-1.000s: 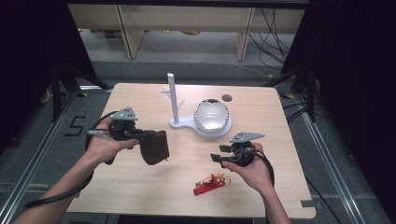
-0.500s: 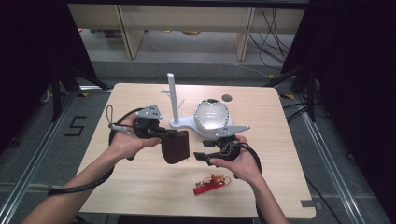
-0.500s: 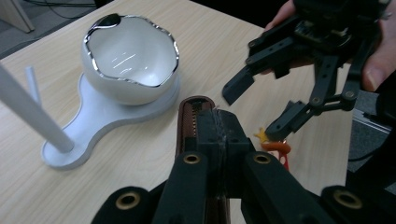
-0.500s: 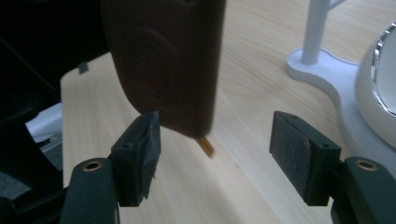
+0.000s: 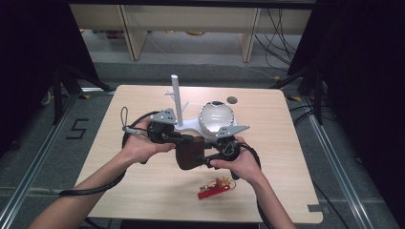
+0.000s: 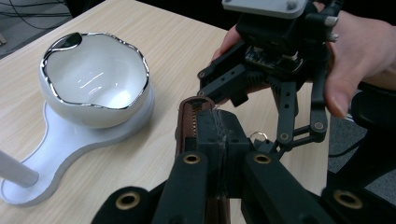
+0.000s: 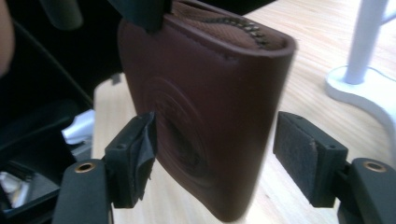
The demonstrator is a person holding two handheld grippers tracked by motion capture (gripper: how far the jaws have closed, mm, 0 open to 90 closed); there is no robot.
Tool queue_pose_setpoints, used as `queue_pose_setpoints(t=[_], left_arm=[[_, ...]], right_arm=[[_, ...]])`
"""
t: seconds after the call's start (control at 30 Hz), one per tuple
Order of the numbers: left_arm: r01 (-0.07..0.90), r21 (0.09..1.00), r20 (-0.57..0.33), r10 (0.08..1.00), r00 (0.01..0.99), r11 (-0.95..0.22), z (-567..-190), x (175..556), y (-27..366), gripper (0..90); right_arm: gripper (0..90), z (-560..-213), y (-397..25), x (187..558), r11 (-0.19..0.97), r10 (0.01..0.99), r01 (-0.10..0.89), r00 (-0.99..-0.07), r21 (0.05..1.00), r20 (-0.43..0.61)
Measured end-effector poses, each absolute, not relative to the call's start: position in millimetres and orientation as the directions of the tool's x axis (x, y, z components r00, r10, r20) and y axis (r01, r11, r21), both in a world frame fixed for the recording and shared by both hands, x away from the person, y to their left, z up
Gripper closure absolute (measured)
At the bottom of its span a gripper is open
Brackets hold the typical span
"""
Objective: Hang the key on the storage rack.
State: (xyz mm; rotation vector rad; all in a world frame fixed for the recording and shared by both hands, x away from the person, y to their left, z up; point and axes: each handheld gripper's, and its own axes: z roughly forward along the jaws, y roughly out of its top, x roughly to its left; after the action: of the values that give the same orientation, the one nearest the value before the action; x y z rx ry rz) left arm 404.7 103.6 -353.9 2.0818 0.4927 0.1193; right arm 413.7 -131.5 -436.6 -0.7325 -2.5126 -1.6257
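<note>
2 grippers meet mid-table [image 5: 143,200] before the white bowl [image 5: 216,117]. Left gripper [image 5: 188,140] clamps the brown leather pouch [image 5: 188,155], held aloft; right gripper [image 5: 201,161] spread wide around it, seemingly not touching. Red trinket [image 5: 215,187] nearby.

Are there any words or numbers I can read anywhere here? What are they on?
"5": a black number marked on the grey floor left of the table.
The brown leather pouch has a round stamped mark on its side, too blurred to read.
No other writing is readable on the white bowl, the stand or the grippers.
</note>
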Motion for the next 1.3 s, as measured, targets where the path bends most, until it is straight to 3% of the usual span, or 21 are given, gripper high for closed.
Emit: queue_pose_setpoints(t=[0.2,0.3,0.33,0.47,0.53,0.57,0.63,0.67,0.73,0.8,1.07,1.3], left_arm=[[0.278,0.849,-0.107,0.369,0.923,-0.450,-354,405,105,88.4],[0.280,0.857,-0.125,0.353,0.927,-0.432,-356,407,109,88.2],[0.270,0.865,-0.119,0.350,0.929,-0.423,-358,409,113,87.5],[0.279,0.882,-0.145,0.345,0.927,-0.380,-361,412,119,89.2],[0.273,0.888,-0.140,0.347,0.927,-0.371,-363,414,121,86.3],[0.275,0.884,-0.134,0.360,0.923,-0.377,-365,413,123,76.4],[0.249,0.887,-0.089,0.386,0.918,-0.389,-366,414,127,72.8],[0.216,0.892,-0.036,0.414,0.910,-0.397,-369,414,134,64.8],[0.186,0.896,0.002,0.424,0.906,-0.403,-371,415,140,56.8],[0.229,0.890,-0.021,0.466,0.884,-0.395,-374,411,152,51.7],[0.257,0.881,0.033,0.594,0.804,-0.397,-403,405,206,41.3],[0.290,0.879,0.050,0.676,0.735,-0.380,-444,387,246,38.5]], right_arm=[[50.4,-435,-138,411,0.306,0.341,0.446,-0.876,0.841,0.340],[52.5,-436,-140,411,0.301,0.334,0.430,-0.883,0.851,0.328],[59.3,-435,-143,410,0.301,0.349,0.422,-0.883,0.855,0.313],[64.1,-433,-145,409,0.322,0.343,0.417,-0.888,0.850,0.306],[64.8,-432,-145,409,0.341,0.368,0.396,-0.891,0.853,0.267],[65.2,-429,-144,408,0.343,0.369,0.397,-0.890,0.851,0.266],[65.2,-427,-144,408,0.349,0.383,0.386,-0.890,0.854,0.246],[65.2,-421,-144,406,0.379,0.417,0.385,-0.883,0.841,0.217],[65.2,-417,-145,406,0.402,0.432,0.374,-0.882,0.836,0.187],[65.1,-415,-147,407,0.401,0.451,0.371,-0.876,0.838,0.173],[65.1,-412,-155,409,0.429,0.510,0.373,-0.852,0.822,0.120],[65.0,-405,-157,408,0.491,0.542,0.365,-0.839,0.791,0.050]])
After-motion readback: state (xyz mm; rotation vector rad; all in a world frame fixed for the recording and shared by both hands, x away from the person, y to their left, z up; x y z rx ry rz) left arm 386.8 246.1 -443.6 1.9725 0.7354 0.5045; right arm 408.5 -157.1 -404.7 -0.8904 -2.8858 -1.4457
